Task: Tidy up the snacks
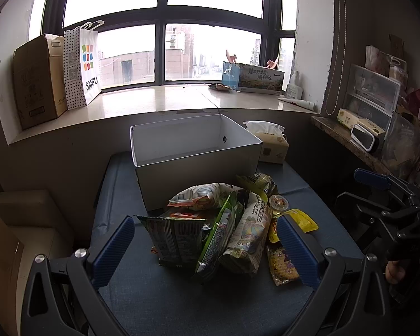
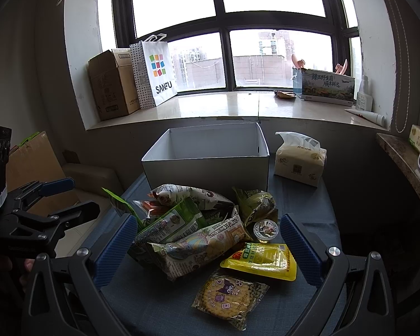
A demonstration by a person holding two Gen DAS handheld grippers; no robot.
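Note:
A pile of snack packets (image 1: 224, 226) lies on the blue table (image 1: 159, 302), in front of an open, empty white box (image 1: 193, 151). My left gripper (image 1: 207, 249) is open and empty, its blue fingers wide on either side of the pile's near end. My right gripper (image 2: 207, 249) is open and empty above the pile (image 2: 198, 224). Between its fingers lie a yellow pouch (image 2: 261, 260), a round biscuit pack (image 2: 229, 295) and a small jelly cup (image 2: 265, 229). The white box (image 2: 210, 159) stands behind. Each gripper shows at the edge of the other's view.
A tissue pack (image 2: 299, 162) sits right of the box. On the window ledge stand a cardboard box (image 2: 112, 86), a SANFU paper bag (image 2: 156, 72) and a printed carton (image 2: 326, 86). A side shelf (image 1: 358, 137) with storage drawers is at the right.

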